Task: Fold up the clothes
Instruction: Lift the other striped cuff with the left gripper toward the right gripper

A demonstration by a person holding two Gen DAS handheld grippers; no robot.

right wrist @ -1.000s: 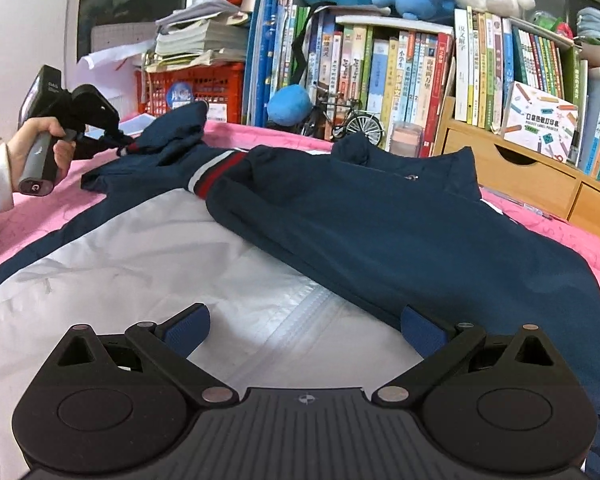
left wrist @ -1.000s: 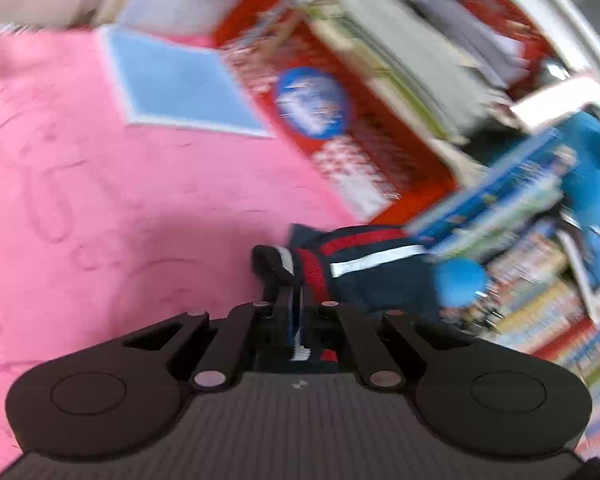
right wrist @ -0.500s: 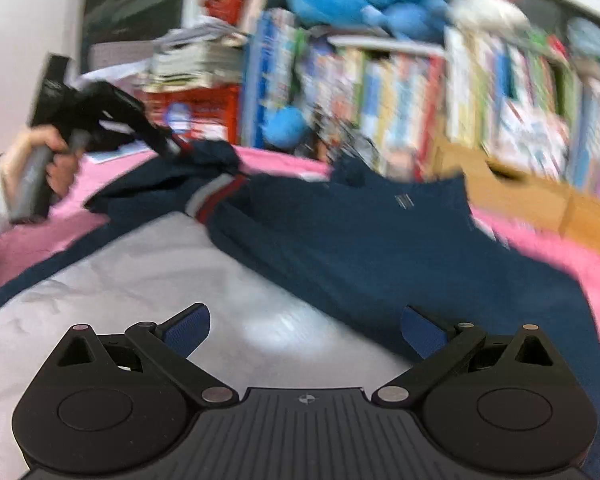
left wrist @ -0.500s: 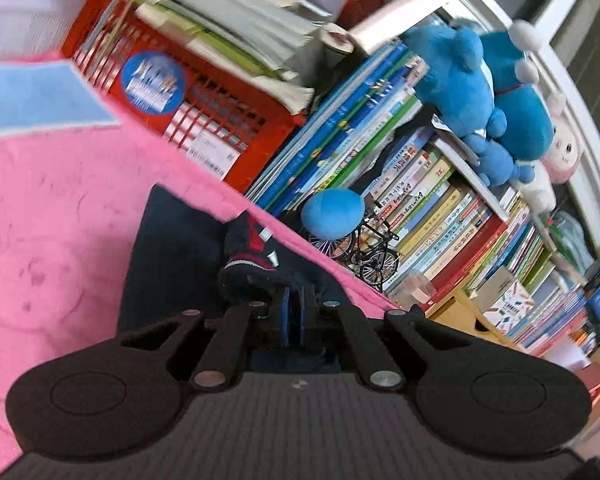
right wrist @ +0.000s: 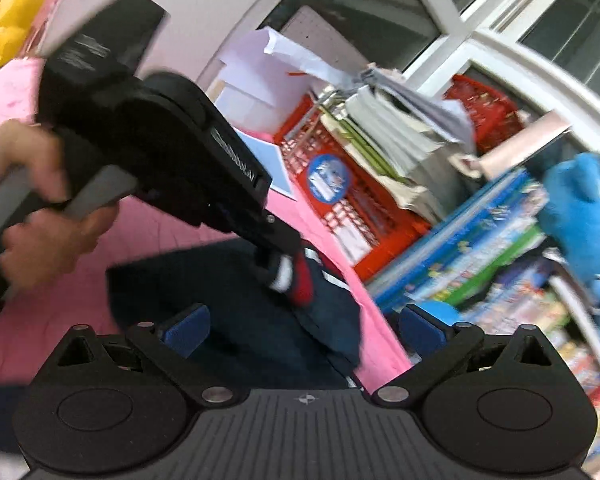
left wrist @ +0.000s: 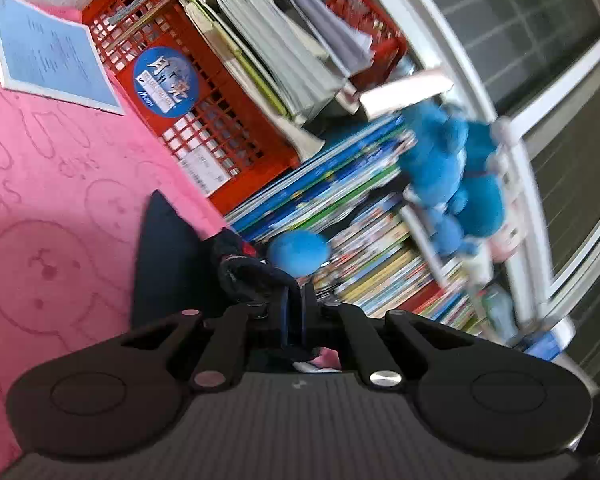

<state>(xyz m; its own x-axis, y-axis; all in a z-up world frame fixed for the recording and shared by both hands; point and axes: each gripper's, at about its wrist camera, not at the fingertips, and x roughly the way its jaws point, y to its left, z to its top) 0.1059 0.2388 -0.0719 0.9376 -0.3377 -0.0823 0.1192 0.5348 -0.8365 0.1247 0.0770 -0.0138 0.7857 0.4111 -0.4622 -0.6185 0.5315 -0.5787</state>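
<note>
The left gripper [right wrist: 278,258] is clamping the navy jacket's striped cuff [right wrist: 296,276] at frame centre, above the pink blanket [left wrist: 40,200]. The right gripper [right wrist: 302,324], lower centre, is narrowing its wide jaws over the sleeve [right wrist: 236,300], gripping nothing.

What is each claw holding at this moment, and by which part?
The left claw is shut on the navy jacket's sleeve, pinching it at the striped cuff. The right claw holds nothing; its jaws are closing with the sleeve lying beyond them.

Left gripper [left wrist: 294,312] jaws clamped on navy sleeve cuff [left wrist: 244,276] over pink blanket [left wrist: 52,200].
</note>
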